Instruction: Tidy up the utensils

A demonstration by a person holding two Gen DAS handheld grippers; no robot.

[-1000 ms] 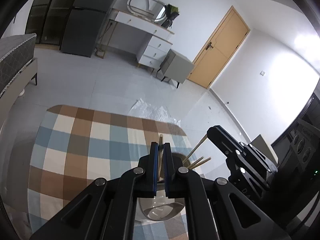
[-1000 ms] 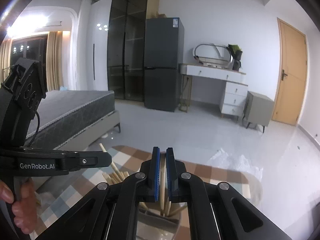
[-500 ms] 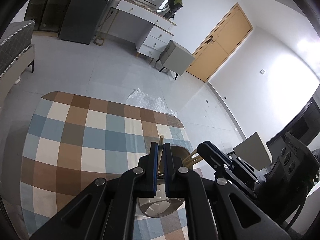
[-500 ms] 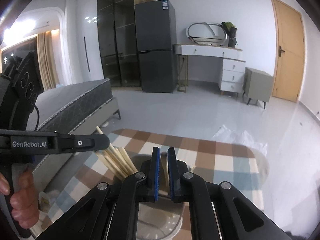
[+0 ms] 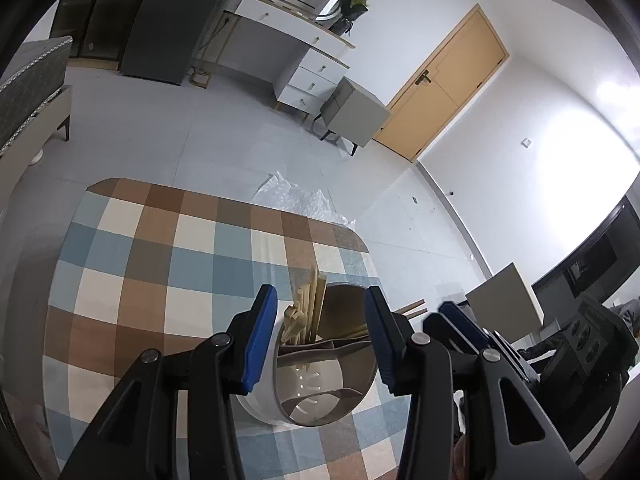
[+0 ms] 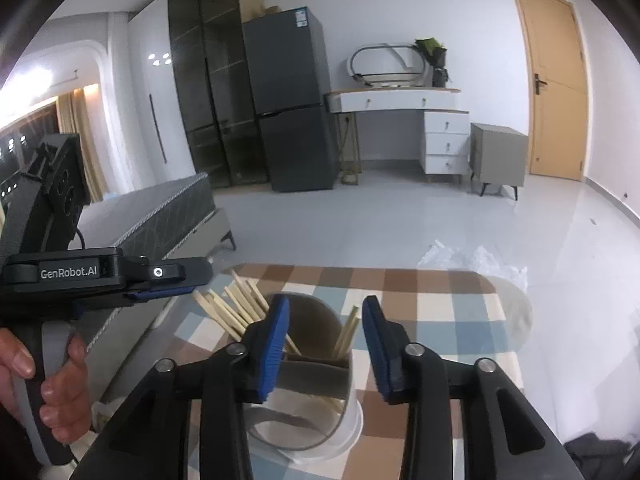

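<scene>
A round white-and-grey utensil holder (image 5: 332,396) with inner dividers stands on the checked tablecloth (image 5: 160,280). Pale wooden chopsticks (image 5: 306,312) lean in its far compartment. My left gripper (image 5: 320,340) hovers over the holder, jaws opening, with no chopstick pressed between the blue pads. In the right wrist view the same holder (image 6: 316,384) sits below my right gripper (image 6: 326,348), whose jaws are also opening with nothing gripped. A chopstick bundle (image 6: 232,308) fans out to the left, and a few chopsticks (image 6: 347,334) stand on the right side. The left gripper (image 6: 188,280) reaches in from the left.
A hand (image 6: 60,380) holds the left gripper's handle. The right gripper (image 5: 452,324) sits close at the right of the holder. Crumpled clear plastic (image 5: 304,204) lies on the floor past the table's far edge. A bed (image 6: 160,216) stands to the left.
Both grippers were shut on a chopstick over the holder and have now opened. The chopsticks now stand in the holder. The right gripper has come lower and closer to it.
</scene>
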